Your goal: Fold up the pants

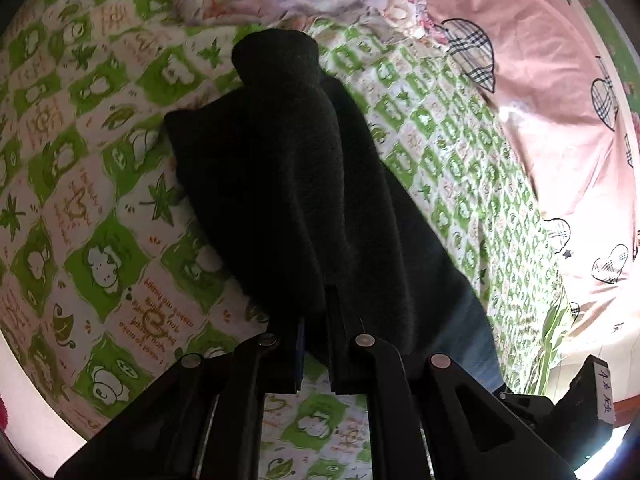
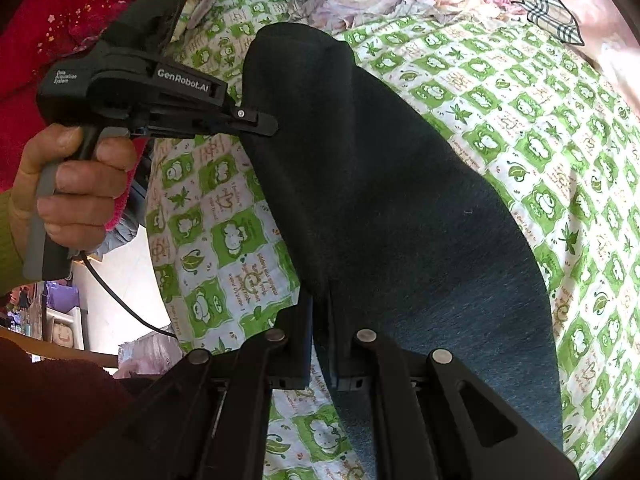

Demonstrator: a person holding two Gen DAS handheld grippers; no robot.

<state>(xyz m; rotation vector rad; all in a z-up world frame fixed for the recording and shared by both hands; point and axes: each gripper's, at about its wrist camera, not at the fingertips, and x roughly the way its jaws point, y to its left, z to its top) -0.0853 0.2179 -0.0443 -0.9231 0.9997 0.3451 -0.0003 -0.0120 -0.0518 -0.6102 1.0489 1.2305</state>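
Overall, one pair of dark pants [image 2: 384,208] hung over the green-patterned bed sheet [image 2: 540,152], held by two grippers: left gripper [image 1: 316,344] and right gripper [image 2: 322,344], each pinching the fabric.

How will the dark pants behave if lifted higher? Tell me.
Probably floppy: the pants drape and sag between the left gripper and right gripper. Likely not slippery: the fuzzy knit should catch on the bedsheet. Seemingly thick, so perhaps weighty for cloth.
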